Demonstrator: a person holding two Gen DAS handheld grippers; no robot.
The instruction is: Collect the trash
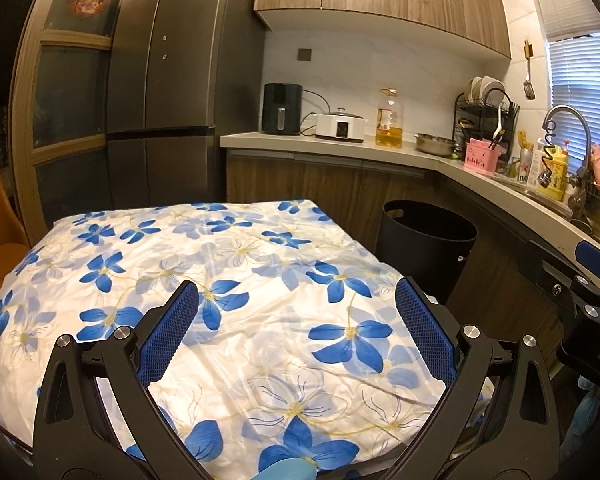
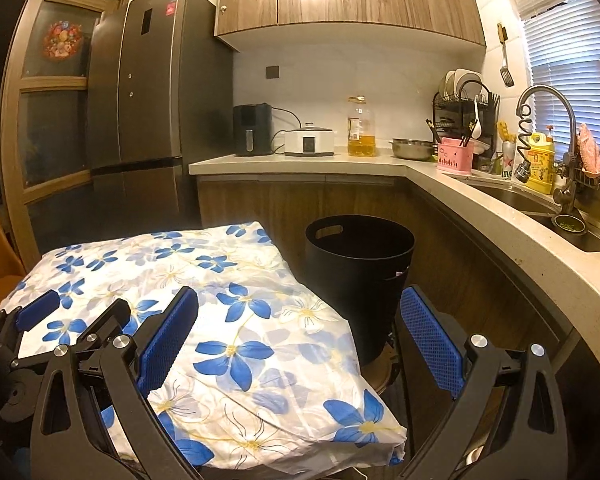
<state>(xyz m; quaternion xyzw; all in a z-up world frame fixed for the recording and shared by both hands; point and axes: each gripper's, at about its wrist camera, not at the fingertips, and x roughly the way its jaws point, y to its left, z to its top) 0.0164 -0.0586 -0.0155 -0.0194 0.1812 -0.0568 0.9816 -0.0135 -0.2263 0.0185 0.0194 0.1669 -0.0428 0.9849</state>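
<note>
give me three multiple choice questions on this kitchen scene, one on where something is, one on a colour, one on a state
1. Where does the black bin stand?
A. on the countertop
B. on the floor between the cloth-covered table and the lower cabinets
C. on top of the fridge

2. What colour are the flowers on the tablecloth?
A. red
B. green
C. blue

3. How do the jaws of the left gripper and right gripper stand?
A. both open and empty
B. both shut on trash
C. left shut, right open

Answers:
1. B, the right wrist view shows the bin low down beside the table's edge, in front of the wooden cabinet fronts.
2. C, blue petals on white cloth show in both views.
3. A, each view shows the two blue pads wide apart with nothing between them.
</note>
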